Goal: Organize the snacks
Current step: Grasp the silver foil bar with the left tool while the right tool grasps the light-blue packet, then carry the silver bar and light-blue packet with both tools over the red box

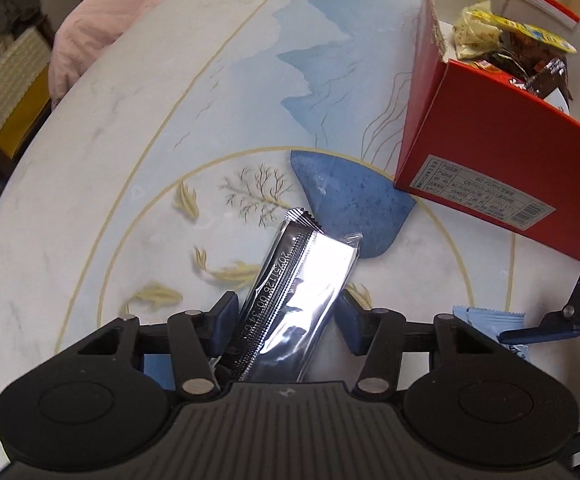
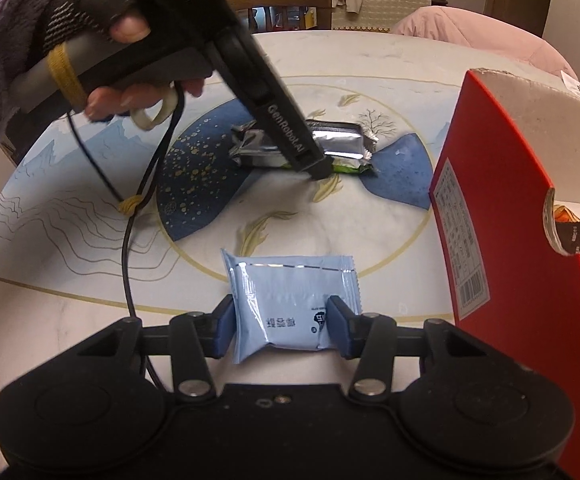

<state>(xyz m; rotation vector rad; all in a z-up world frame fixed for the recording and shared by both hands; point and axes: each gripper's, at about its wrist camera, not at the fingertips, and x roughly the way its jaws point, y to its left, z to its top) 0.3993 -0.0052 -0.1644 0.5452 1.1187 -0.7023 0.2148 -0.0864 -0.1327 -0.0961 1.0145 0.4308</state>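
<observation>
A silver foil snack packet (image 1: 298,292) lies on the table between the fingers of my left gripper (image 1: 287,316); the fingers sit at its two sides, so the gripper looks shut on it. In the right wrist view the same packet (image 2: 330,142) lies under the left gripper's tip (image 2: 316,168). A light blue snack packet (image 2: 290,304) sits between the fingers of my right gripper (image 2: 281,324), which close on its sides. That packet's edge (image 1: 490,320) and a right finger (image 1: 538,334) show in the left wrist view. A red cardboard box (image 1: 502,160) holds several snacks (image 1: 502,48).
The round table (image 1: 89,160) has a painted blue and gold pattern. The red box (image 2: 510,220) stands close to the right of my right gripper. A black cable (image 2: 129,240) hangs from the left gripper across the table. Chairs (image 2: 290,4) and a pink cushion (image 1: 101,28) stand beyond the table's edge.
</observation>
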